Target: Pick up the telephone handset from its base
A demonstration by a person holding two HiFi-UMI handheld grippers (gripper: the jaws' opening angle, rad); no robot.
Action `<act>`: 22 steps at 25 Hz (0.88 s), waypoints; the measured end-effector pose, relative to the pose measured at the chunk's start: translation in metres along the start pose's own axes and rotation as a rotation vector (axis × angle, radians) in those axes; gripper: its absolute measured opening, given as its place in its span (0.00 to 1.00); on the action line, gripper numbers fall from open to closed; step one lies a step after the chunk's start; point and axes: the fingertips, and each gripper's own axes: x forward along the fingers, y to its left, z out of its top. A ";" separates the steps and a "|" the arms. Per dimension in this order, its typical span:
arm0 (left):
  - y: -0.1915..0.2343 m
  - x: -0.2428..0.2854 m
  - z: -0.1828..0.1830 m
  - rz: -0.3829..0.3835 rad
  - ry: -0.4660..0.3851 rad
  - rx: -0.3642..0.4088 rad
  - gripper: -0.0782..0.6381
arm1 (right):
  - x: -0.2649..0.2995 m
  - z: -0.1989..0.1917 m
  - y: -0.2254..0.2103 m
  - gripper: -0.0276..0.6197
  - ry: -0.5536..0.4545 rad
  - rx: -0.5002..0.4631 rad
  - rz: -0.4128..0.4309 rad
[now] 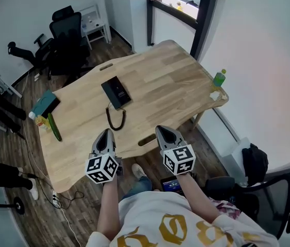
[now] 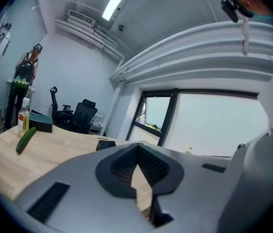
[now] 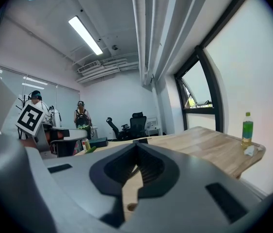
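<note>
currently left gripper [image 1: 105, 134], right gripper [image 1: 165, 130] fingers [image 2: 114, 171] closed, empty; telephone [image 1: 116, 92] sits on table [image 1: 175, 86].

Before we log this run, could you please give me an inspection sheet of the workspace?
Surface: wooden table, mostly bare.
Job's things: black telephone mid-table, touched by neither gripper.
Clutter: cucumber, teal box and small bottle at the left edge; green bottle at the right corner.
Grippers: left gripper and right gripper over the near edge, tongs together, empty.
Cables: coiled cord beside the telephone; loose cables on the floor.
Surroundings: office chairs, window, black bag.
</note>
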 end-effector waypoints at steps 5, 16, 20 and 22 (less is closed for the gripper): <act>0.032 0.067 0.020 0.000 -0.010 -0.011 0.12 | 0.062 0.014 -0.024 0.05 0.018 -0.021 -0.006; 0.104 0.176 0.020 -0.009 0.072 -0.045 0.12 | 0.180 0.017 -0.060 0.05 0.100 -0.007 -0.042; 0.119 0.198 0.020 -0.024 0.089 -0.057 0.12 | 0.199 0.022 -0.064 0.05 0.109 -0.031 -0.053; 0.122 0.203 0.019 -0.023 0.093 -0.051 0.12 | 0.203 0.028 -0.064 0.05 0.099 -0.054 -0.055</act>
